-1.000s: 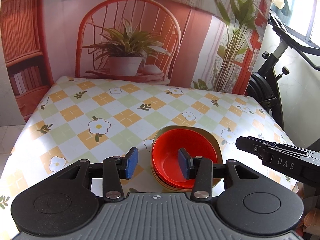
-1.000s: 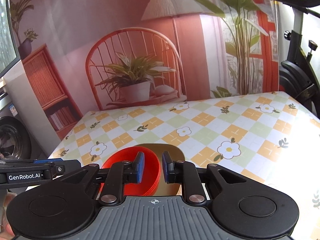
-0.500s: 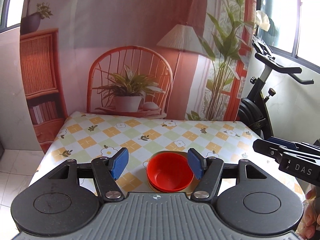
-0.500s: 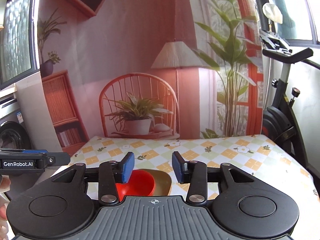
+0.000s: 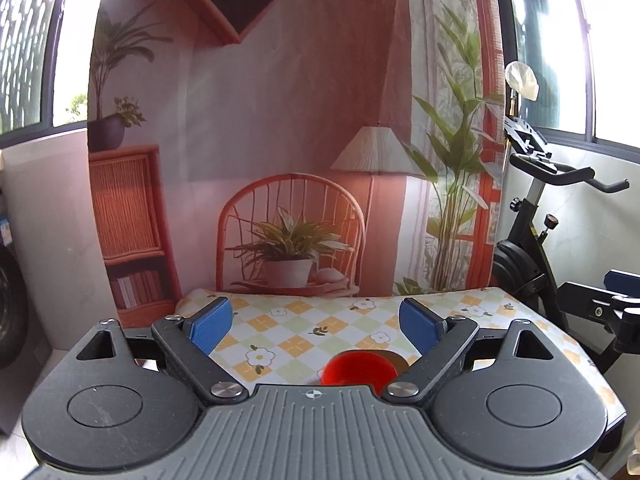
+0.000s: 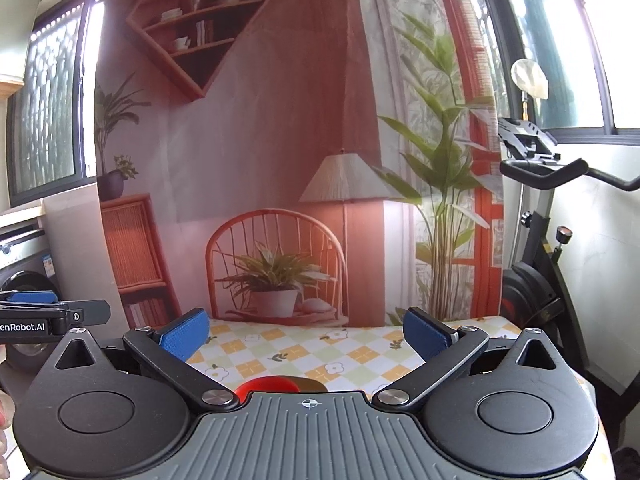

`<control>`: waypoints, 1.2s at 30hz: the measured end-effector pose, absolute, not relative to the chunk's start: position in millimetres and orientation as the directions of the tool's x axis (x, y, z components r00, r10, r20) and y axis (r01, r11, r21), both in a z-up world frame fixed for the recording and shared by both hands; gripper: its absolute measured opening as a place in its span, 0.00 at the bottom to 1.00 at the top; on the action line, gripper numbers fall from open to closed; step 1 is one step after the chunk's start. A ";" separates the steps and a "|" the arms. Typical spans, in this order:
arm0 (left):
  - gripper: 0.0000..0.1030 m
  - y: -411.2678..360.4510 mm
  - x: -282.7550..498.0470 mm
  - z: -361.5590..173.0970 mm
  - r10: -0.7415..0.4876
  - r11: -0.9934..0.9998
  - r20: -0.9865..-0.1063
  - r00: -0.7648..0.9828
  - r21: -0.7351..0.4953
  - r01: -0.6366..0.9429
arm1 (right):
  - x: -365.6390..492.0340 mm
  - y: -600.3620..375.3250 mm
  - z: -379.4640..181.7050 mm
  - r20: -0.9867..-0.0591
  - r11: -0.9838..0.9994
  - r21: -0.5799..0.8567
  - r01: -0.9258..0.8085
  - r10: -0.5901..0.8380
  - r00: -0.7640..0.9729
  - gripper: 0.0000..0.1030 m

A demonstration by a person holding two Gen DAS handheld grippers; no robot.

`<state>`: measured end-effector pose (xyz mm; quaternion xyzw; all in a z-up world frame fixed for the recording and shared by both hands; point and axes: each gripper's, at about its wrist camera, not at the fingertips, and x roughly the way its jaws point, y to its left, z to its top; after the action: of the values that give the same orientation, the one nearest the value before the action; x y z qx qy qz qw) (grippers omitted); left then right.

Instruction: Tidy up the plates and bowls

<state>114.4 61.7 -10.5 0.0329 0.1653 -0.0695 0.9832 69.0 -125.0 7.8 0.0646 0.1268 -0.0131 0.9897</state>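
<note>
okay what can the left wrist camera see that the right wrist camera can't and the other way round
Only the left wrist view shows the right gripper at its right edge; there its jaws can't be read. It also shows more of the red bowl, with its hollow visible.

Only the right wrist view shows the washing machine at the left, the left gripper's side with its GenRobot.AI lettering, and the whole diamond-shaped shelf printed on the backdrop.

Both show their own blue-padded jaws spread wide and empty, the checked floral tablecloth, the red bowl stacked on an olive dish, and the exercise bike.
</note>
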 end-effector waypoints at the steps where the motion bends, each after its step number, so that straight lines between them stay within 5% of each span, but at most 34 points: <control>1: 0.90 58.3 108.7 -8.2 -0.106 0.989 -0.317 0.942 0.067 0.134 | 66.8 -125.2 8.7 -0.249 0.992 0.123 0.042 -0.010 0.968 1.00; 36: 0.90 54.5 91.6 4.6 -0.106 0.991 -0.315 0.943 0.042 0.125 | 61.0 -133.3 3.5 -0.271 0.986 0.134 0.101 -0.062 0.961 1.00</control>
<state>91.6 54.5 4.6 0.0305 0.1579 -0.0586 0.9852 61.0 -133.3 3.5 0.0736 0.1343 -0.0412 0.9873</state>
